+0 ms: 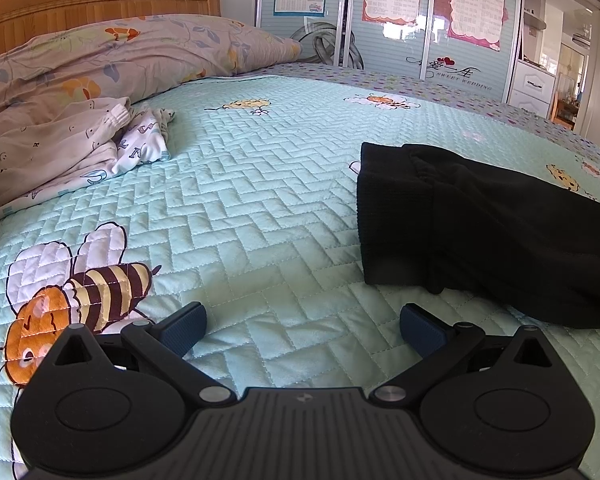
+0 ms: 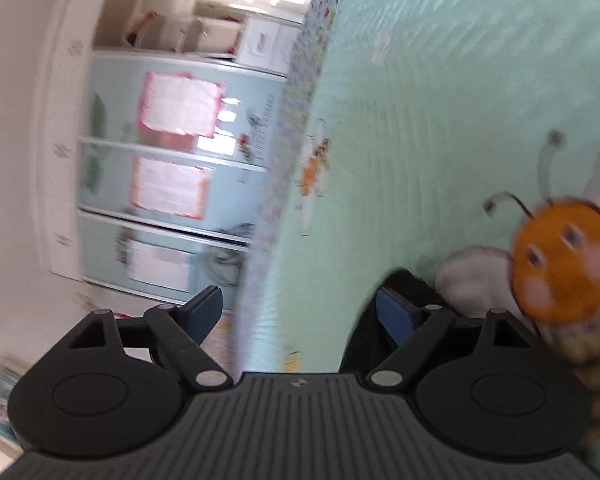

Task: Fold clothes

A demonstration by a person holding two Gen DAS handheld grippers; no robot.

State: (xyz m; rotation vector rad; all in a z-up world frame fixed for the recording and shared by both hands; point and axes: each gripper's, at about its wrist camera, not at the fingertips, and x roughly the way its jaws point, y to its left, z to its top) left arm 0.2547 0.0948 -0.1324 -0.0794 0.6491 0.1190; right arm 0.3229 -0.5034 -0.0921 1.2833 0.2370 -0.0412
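The black garment (image 1: 488, 232) lies folded into a thick, compact bundle on the mint quilted bedspread (image 1: 268, 184), and it serves as the anchor for everything else here. In the left wrist view the left gripper (image 1: 303, 330) hovers low over the bedspread just in front of and to the left of the garment, its jaws spread wide with only bare quilt between the blue pads (image 1: 186, 330); it holds nothing and does not touch the cloth. Far to the left of the garment, near the head of the bed, a crumpled pile of pale printed clothes (image 1: 60, 148) rests against a floral pillow (image 1: 112, 56), with the wooden headboard (image 1: 96, 4) behind. Beyond the garment stands a wardrobe (image 1: 388, 20) with sliding doors carrying pink-framed posters. A stitched bee (image 1: 72, 296) sits on the bedspread left of the left gripper. The right wrist view is rolled sideways and motion-blurred: the right gripper (image 2: 300, 314) is wide open and empty, and a dark shape, probably the garment (image 2: 360, 344), shows just behind its right-hand finger, though contact cannot be judged.
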